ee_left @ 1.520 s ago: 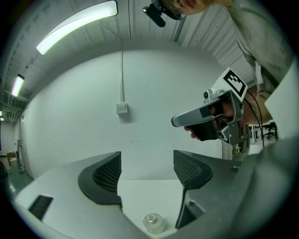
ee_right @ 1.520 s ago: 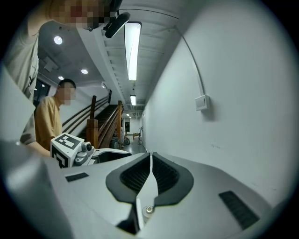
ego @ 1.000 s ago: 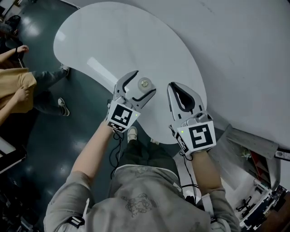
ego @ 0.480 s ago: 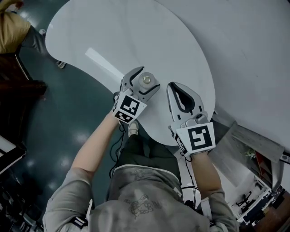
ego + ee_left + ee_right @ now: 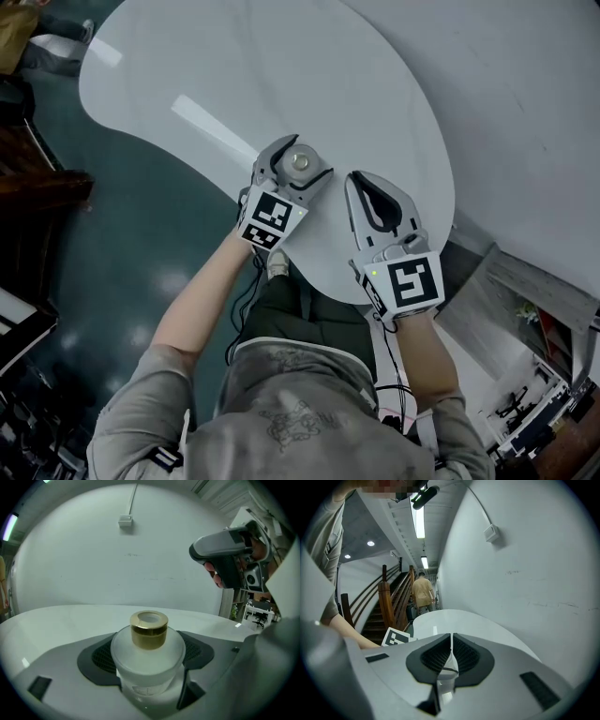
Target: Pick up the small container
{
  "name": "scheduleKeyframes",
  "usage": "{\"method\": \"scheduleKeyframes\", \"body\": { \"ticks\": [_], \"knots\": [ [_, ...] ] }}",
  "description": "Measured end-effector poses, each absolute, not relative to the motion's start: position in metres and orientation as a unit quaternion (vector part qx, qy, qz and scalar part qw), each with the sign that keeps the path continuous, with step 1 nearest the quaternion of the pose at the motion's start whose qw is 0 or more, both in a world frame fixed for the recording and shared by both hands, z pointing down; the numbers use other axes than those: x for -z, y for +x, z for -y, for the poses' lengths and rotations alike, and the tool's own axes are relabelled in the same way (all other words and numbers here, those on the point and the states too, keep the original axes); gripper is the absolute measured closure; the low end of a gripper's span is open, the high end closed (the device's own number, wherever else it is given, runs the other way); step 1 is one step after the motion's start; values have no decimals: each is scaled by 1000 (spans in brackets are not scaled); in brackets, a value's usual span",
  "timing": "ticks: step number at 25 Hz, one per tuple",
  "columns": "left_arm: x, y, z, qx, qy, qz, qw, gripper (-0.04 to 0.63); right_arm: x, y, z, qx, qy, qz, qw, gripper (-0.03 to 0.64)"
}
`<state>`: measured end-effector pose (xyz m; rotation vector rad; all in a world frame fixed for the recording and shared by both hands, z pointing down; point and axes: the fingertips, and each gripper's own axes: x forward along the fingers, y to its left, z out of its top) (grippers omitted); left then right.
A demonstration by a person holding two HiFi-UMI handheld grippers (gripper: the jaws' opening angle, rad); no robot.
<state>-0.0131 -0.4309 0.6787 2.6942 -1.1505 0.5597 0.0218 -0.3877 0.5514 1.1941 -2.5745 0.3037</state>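
**Snugly held: the small container sits in the left tool**

So the small container [image 5: 148, 660] is a round, frosted white jar with a shiny gold cap [image 5: 149, 628]. The top of the cap has a pale round middle. The jar's sides are cloudy, so I cannot tell what is inside. Low on its front is a faint printed mark [image 5: 140, 690], too dim to read.

The left tool [image 5: 300, 159] is clamped on the jar, with one dark pad pressed on each side of it. From above, the jar is over the near edge of the white counter [image 5: 281, 75]. Its bottom is hidden, so I cannot tell if it touches the counter or is lifted.

The left tool has a cube [image 5: 272, 216] with a black and white square marker. It shows shapes, not words.

The right tool [image 5: 451, 639] is just beside the left one, over the same edge of the counter. Its two jaws are pressed together with only a thin line between them, and they hold nothing. Its own marker cube [image 5: 410, 281] faces up.

Behind the counter is a plain white wall [image 5: 140, 559] with a small box [image 5: 125, 521] and a thin cable going up from it. Farther off are stairs with a wooden rail [image 5: 386, 602], and a person in a tan top [image 5: 423, 592]. Under the counter's edge is a dark, shiny floor [image 5: 122, 216].
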Motion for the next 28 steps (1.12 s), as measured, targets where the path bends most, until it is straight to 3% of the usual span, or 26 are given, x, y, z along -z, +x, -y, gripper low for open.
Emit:
{"method": "scheduleKeyframes", "body": {
  "ticks": [17, 28],
  "knots": [
    [-685, -12, 428, -229, 892, 380, 91, 252, -556, 40, 380, -99, 420, 890, 147, 581],
    [-619, 5, 393, -237, 906, 346, 60, 252, -503, 55, 367, -81, 425, 892, 133, 581]
  ]
}}
